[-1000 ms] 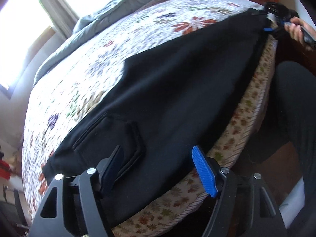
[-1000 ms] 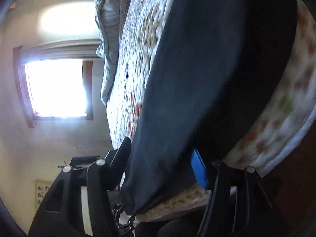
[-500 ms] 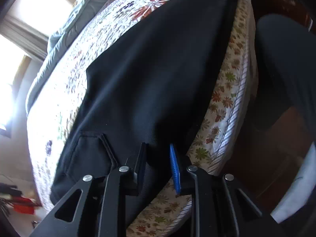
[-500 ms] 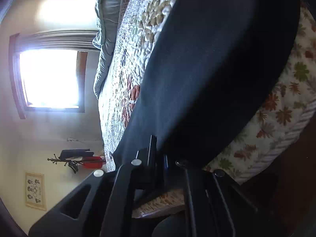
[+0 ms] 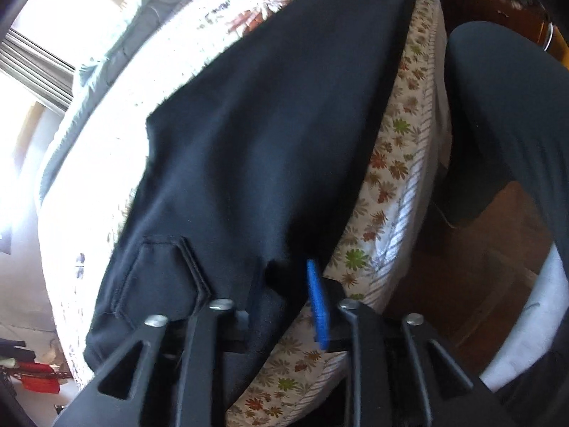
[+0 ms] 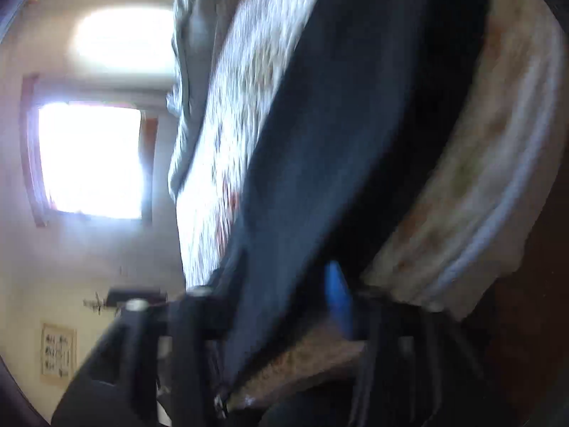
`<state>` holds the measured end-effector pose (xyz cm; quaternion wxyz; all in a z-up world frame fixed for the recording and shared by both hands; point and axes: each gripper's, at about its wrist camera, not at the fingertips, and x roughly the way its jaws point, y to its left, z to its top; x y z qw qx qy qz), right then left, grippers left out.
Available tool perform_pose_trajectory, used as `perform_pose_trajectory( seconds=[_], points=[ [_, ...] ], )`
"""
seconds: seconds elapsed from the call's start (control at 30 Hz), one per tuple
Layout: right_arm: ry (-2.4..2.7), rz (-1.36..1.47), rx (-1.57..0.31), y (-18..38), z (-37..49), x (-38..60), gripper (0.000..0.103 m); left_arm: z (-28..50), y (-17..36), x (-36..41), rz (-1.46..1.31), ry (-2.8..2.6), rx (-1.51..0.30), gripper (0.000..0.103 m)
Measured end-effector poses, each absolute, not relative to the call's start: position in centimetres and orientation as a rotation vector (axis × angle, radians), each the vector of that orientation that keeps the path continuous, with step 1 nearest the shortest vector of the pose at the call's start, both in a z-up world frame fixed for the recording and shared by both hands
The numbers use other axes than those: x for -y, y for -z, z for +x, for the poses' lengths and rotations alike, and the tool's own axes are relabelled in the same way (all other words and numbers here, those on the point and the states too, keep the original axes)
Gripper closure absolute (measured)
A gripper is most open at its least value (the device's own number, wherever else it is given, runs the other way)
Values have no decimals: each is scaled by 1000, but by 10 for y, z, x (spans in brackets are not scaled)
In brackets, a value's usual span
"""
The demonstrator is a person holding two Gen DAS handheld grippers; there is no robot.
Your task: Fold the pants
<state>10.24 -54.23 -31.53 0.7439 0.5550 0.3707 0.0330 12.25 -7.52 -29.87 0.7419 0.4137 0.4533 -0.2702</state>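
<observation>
Pants (image 5: pixel 270 149) lie flat along the near edge of the flowered bedspread (image 5: pixel 387 178), their cloth between the opening jaws of the left gripper (image 5: pixel 284 295) and right gripper (image 6: pixel 284 284), neither clamped.

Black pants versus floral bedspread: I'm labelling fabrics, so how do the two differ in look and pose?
The plain black pants are dark and unpatterned; the pale floral quilted bedspread is printed with flowers and leaves. The pants lie on top, along the bed's near edge; the bedspread lies beneath and hangs over the side. The pants show a stitched pocket; the bedspread has a striped border. Both are soft cloth.
</observation>
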Motion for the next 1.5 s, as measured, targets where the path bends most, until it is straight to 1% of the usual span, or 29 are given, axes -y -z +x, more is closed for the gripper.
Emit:
perform_pose_trajectory(
  seconds=[0.03,0.17,0.27,0.33,0.37,0.4,0.43,0.47,0.5,0.6,0.77,0.83,0.87,0.9,0.93,1.0,1.03,1.07,1.2,1.33,1.43,1.5],
  points=[
    [-26,1233,-793,313,100,564,53,122,301,74,904,577,-979,46],
    [122,1286,-675,302,94,633,53,117,307,71,866,548,-984,46],
    [160,1345,-621,305,94,663,53,118,307,70,831,528,-989,46],
    [173,1339,-639,309,98,672,66,120,305,70,805,524,-1010,48],
    [169,1333,-657,313,98,674,85,122,304,70,793,526,-1020,54],
    [175,1314,-681,314,98,675,98,124,303,70,784,529,-1027,63],
    [190,1283,-694,312,97,673,99,131,299,68,765,540,-1040,69],
    [192,1270,-690,311,96,672,99,134,296,68,752,551,-1049,78],
    [194,1260,-685,309,93,671,99,136,291,67,736,564,-1061,83],
    [198,1244,-676,308,80,674,99,136,288,68,746,582,-1078,86],
    [200,1238,-742,324,81,675,99,138,296,68,748,589,-1105,86],
    [191,1252,-750,330,81,678,98,135,297,70,764,579,-1094,84],
    [182,1258,-748,330,80,678,95,132,296,72,780,572,-1079,78],
    [170,1253,-743,328,79,678,89,128,294,72,794,567,-1060,70],
    [160,1247,-737,324,77,678,83,123,292,72,806,555,-1039,51],
    [155,1234,-715,314,73,678,64,113,284,66,791,548,-1008,38],
    [162,1226,-704,310,69,679,60,109,280,61,766,541,-1004,37],
    [167,1218,-698,305,64,678,58,107,276,55,745,535,-1006,37],
    [174,1167,-698,289,50,669,58,109,262,23,640,457,-983,35],
    [152,1109,-702,275,47,644,58,127,246,-38,449,292,-960,34],
    [116,1082,-714,269,55,627,58,138,249,-74,369,207,-967,33],
    [104,1082,-729,271,63,620,58,148,264,-96,309,166,-1029,33]
  ],
)
